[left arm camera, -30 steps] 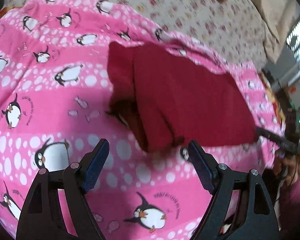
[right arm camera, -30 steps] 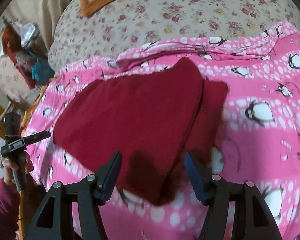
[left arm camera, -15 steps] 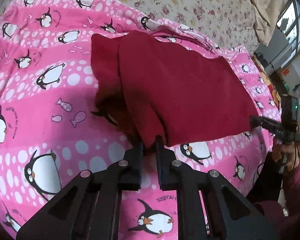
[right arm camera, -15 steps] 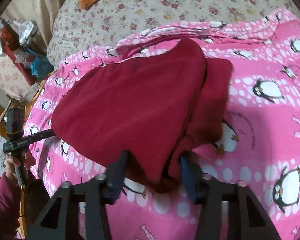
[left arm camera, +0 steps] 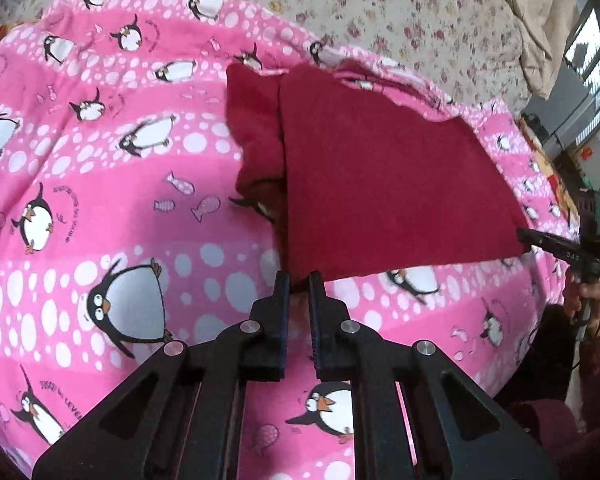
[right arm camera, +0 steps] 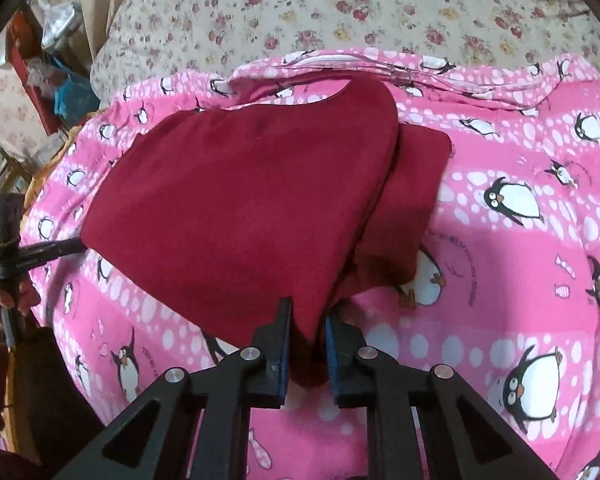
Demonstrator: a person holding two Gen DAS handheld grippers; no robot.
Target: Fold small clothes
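Now both near corners of the dark red garment (left arm camera: pixel 380 184) are pinched, so the step in hand looks like the lift and carry of this near edge over towards the far edge to make the next fold. To do it well, I would raise both corners together and level, keep the edge between them taut but not stretched, and lay it down square on the far edge before letting go; since the garment seems already doubled, with a strip of a lower layer showing along one side, the grip should hold all layers or the under one will slide out. The left hand-held gripper (left arm camera: pixel 299 280) has just closed and its jaws stand nearly together on the tip of one near corner. The right hand-held gripper (right arm camera: pixel 307 314) has also just been closing, and in its own view the cloth fills the gap between its blue pads, so it grips the other near corner with a thicker bunch of fabric. The garment lies spread on the pink penguin blanket (left arm camera: pixel 100 200) on the bed, stretching away from both grippers towards the floral sheet (right arm camera: pixel 380 12), its near edge held slightly above the blanket
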